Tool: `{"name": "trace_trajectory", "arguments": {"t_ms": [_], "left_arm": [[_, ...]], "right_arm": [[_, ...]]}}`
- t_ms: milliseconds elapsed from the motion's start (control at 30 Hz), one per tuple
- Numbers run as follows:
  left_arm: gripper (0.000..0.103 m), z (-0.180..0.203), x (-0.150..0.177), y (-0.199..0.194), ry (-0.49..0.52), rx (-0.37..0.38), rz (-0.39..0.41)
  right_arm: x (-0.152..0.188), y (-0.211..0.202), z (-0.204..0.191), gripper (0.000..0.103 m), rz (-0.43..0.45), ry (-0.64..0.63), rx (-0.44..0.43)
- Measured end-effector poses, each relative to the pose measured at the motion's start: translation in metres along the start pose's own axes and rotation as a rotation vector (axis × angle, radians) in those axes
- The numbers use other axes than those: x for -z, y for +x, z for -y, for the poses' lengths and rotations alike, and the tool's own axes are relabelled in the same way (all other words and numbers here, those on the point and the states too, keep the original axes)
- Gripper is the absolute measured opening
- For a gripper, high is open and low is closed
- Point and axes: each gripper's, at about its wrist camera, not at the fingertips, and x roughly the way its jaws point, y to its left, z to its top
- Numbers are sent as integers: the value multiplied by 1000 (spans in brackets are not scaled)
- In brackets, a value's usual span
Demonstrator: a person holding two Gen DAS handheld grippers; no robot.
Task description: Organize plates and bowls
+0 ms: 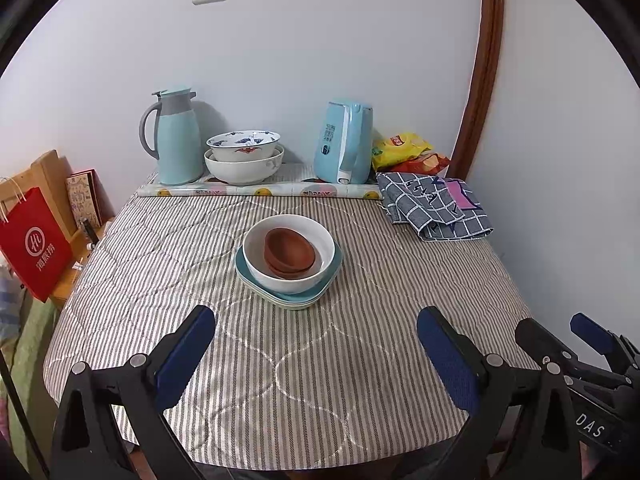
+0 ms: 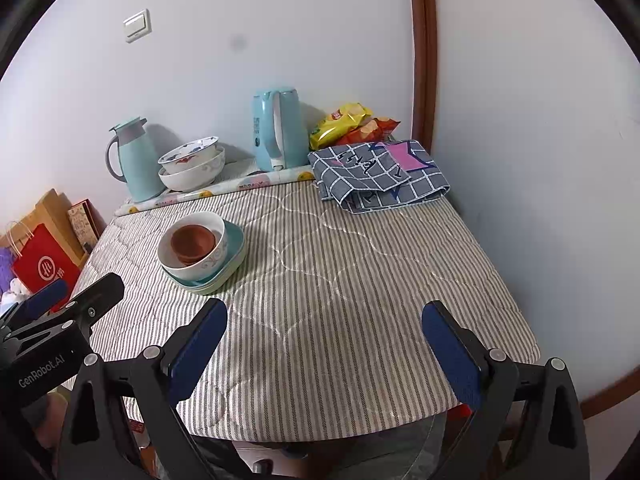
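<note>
Your striped table (image 1: pixel 360 380) already carries one nested stack at its middle: teal plates (image 1: pixel 256 286), a white bowl (image 1: pixel 288 276), brown bowls (image 1: pixel 289 252) inside. Sorting looks nearly finished. Nothing blocks you; thermos (image 1: pixel 176 136), patterned bowls (image 1: pixel 244 156) and kettle (image 1: pixel 344 142) sit well behind. Your left gripper (image 1: pixel 316 356) and right gripper (image 2: pixel 324 352) gape empty.

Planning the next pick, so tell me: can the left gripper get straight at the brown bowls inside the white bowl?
Probably yes. The left gripper is open and empty, and only bare striped cloth lies between it and the stack. The brown bowls sit uncovered in the white bowl, whose rim may crowd the fingers.
</note>
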Motion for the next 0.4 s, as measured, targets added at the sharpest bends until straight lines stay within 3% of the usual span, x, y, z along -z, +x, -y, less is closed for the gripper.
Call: {"name": "trace_trajectory", "arguments": {"t_ms": [400], "left_arm": [[102,0,-1,1,-5,-4,5]], "right_arm": [[-1,0,-1,97,0,-7,-5]]}}
